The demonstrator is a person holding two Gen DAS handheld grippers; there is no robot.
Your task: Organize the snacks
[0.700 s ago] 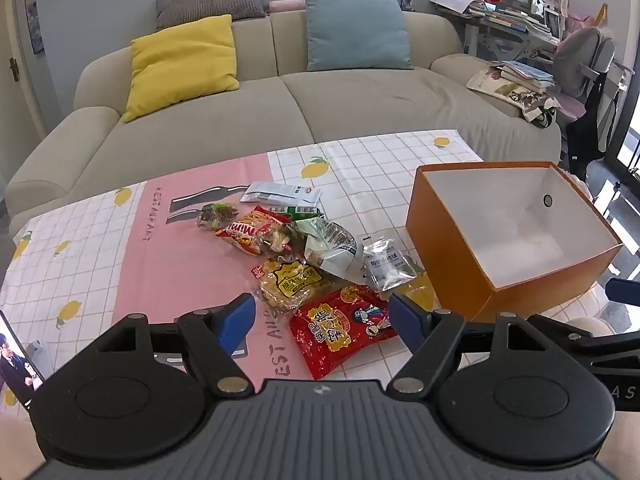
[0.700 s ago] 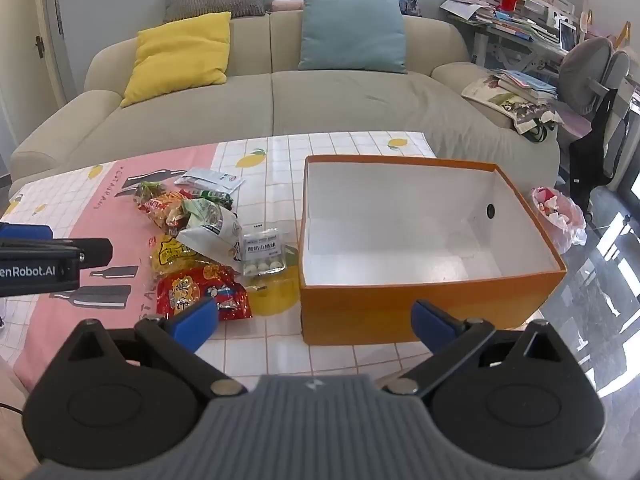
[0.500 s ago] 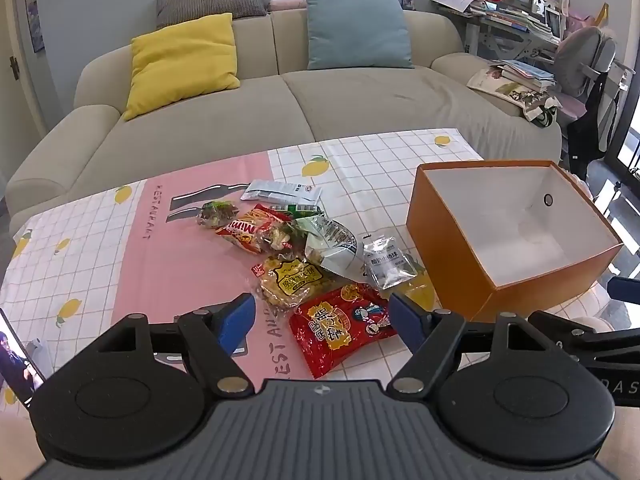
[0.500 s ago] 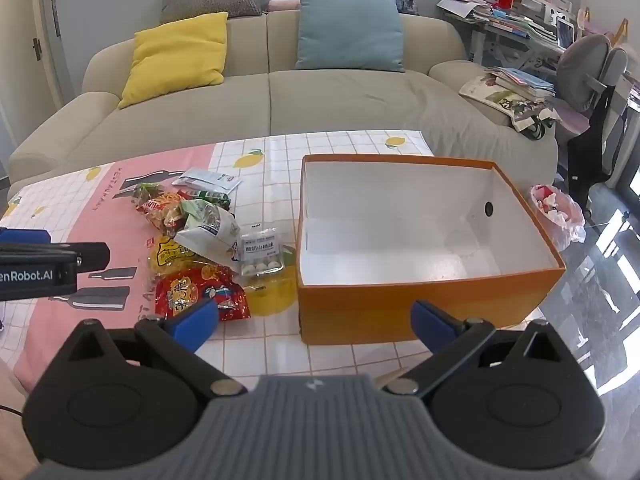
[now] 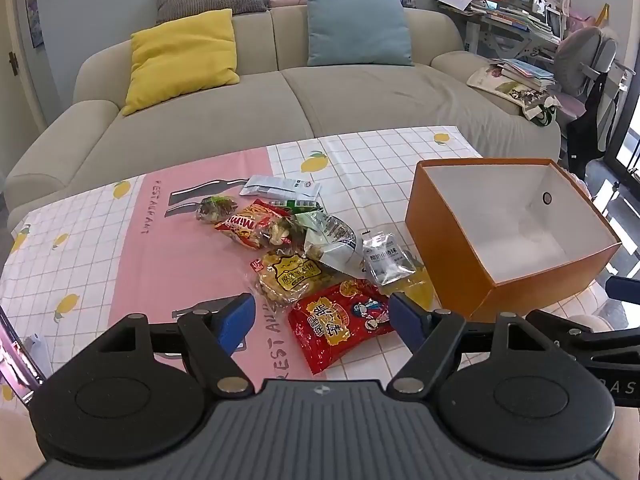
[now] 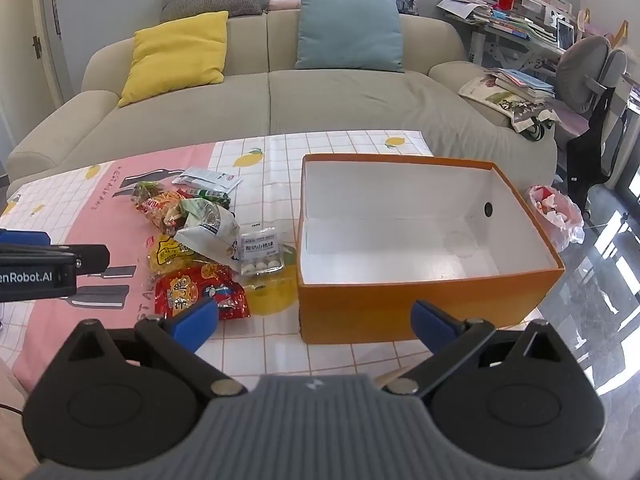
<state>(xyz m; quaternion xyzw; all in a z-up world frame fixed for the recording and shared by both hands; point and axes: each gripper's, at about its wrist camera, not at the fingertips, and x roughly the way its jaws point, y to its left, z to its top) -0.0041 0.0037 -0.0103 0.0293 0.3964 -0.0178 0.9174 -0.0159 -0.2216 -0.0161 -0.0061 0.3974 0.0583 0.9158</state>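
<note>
Lemon-print tablecloth [image 5: 360, 160] before a beige sofa [image 5: 360, 92]. Your left gripper [image 5: 322, 316] and right gripper [image 6: 316, 320] stand spread, empty. Red snack packet [image 5: 340, 326] lies flat between the left jaws, long axis diagonal.

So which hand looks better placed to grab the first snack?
Probably the left. The left gripper hangs open right over the red snack packet, while the right gripper faces the orange box.

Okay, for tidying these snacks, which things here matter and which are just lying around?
For the job:
- red snack packet
- yellow biscuit packet
- clear candy pack
- white-green bag
- orange box

Lying about:
- yellow cushion
- blue cushion
- sofa
- pink rubbish bag
</note>
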